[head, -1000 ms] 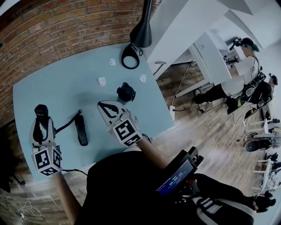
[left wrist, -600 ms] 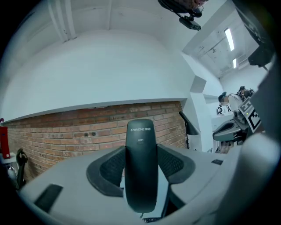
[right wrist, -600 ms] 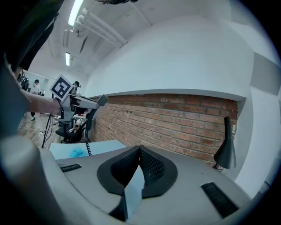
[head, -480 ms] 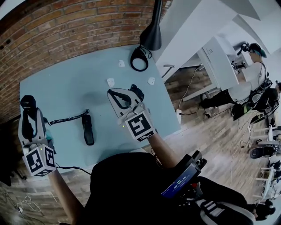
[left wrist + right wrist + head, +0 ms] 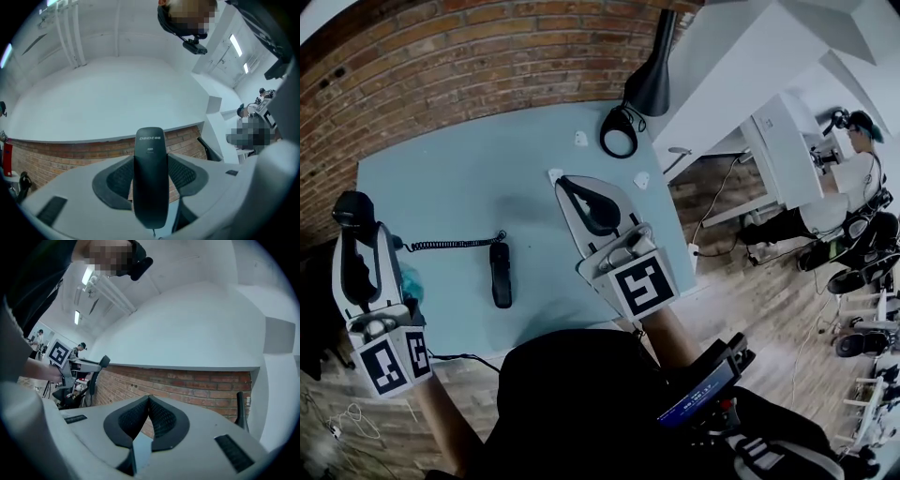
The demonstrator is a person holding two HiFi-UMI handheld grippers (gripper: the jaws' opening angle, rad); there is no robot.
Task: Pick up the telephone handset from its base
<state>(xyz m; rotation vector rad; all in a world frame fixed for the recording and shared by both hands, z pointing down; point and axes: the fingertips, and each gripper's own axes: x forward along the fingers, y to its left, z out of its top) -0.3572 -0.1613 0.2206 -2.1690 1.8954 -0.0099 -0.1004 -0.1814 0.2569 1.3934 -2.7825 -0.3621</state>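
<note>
The black telephone handset stands upright between the pads of my left gripper, which is shut on it and tilted up toward the ceiling and brick wall. In the head view the left gripper hangs over the table's left edge with the handset at its tip. A coiled cord runs along the table to the narrow black base on the pale blue table. My right gripper is raised over the table's right half, shut, with nothing between its pads.
A black desk lamp and a black cable ring sit at the table's far right corner. Small white pieces lie nearby. A brick wall runs behind. A person is by desks at the far right.
Both grippers have risen toward the camera. The left one carried the handset further left, away from the base, and the cord now lies stretched out. The right gripper now hides a black object.
</note>
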